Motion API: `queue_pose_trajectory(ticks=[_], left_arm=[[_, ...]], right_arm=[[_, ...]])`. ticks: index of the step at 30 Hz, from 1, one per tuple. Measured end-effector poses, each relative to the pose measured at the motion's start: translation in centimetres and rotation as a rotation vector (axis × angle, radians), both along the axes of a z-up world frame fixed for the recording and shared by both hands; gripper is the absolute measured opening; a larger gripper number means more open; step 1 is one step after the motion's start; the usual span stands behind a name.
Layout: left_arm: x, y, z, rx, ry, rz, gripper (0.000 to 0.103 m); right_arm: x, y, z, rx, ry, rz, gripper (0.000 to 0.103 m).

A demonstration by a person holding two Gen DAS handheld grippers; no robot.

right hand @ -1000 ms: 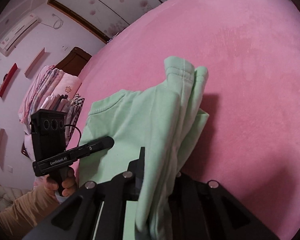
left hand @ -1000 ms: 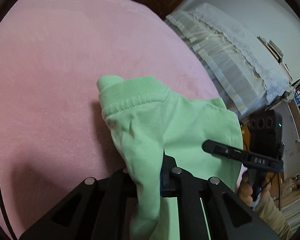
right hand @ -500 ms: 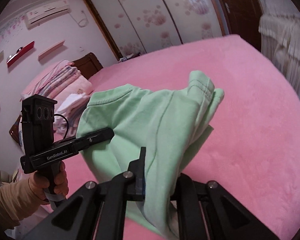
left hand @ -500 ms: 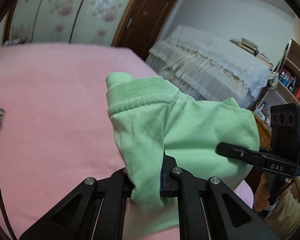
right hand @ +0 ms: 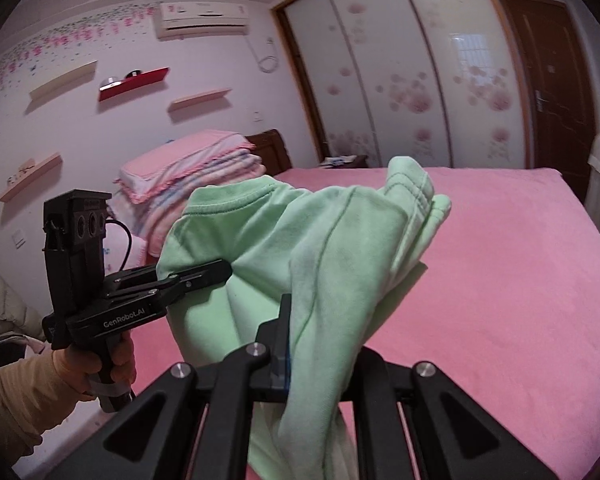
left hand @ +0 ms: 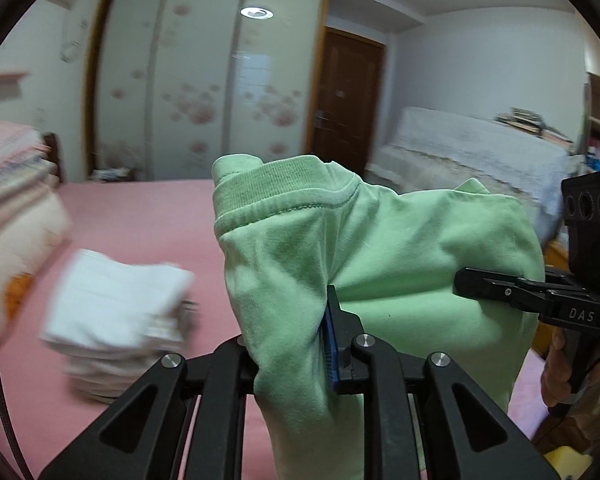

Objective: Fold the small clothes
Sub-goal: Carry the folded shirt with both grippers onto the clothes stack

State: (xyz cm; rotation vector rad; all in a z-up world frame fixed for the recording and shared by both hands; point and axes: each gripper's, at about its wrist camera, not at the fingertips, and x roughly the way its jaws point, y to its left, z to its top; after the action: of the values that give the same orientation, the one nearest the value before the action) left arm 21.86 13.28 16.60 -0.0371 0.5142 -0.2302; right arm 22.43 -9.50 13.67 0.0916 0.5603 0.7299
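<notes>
Left wrist view is showing the left gripper [left hand: 292,344] clamping a bunched fold of the one pale green cotton garment with a ribbed cuff [left hand: 364,248], its jaws pinching together on the cloth, which is hanging in the air above the pink plush bedspread [left hand: 140,208]. Off to the right, the right gripper [left hand: 472,286] is biting into the far side of that same garment. One blurred stack of folded white cloths [left hand: 116,304] is sitting on the bedspread to the left, and one pile of striped pink blankets [left hand: 8,176] is rising beyond it. Right wrist view is showing the right gripper [right hand: 320,360] closing on its own gather of the green garment [right hand: 300,240], with the left gripper [right hand: 212,272] nipping the edge nearest it, so two grippers are sharing one garment, held clear of the pink bedspread [right hand: 520,280]. To do this step well, I would say both hands should be keeping level and pulling gently apart so the cloth is spreading flat instead of sagging in the middle, then lowering it onto the bedspread with the edges lining up before either grip is letting go.
</notes>
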Motion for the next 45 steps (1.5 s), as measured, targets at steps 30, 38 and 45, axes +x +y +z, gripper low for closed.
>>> queue_pose_trajectory(ticks=[30, 38, 45], left_arm=[[26.8, 27.3, -6.7, 0.242, 0.161, 0.421, 0.034], [30.9, 26.3, -13.0, 0.385, 0.189, 0.484, 0.049], [30.6, 29.0, -16.2, 0.409, 0.24, 0.628, 0.071]], right_arm=[[27.2, 31.9, -7.8, 0.095, 0.201, 0.043, 0.008], [30.9, 32.0, -12.4, -0.068, 0.2, -0.043, 0.009], [33.1, 30.5, -17.2, -0.165, 0.288, -0.096, 0.015]])
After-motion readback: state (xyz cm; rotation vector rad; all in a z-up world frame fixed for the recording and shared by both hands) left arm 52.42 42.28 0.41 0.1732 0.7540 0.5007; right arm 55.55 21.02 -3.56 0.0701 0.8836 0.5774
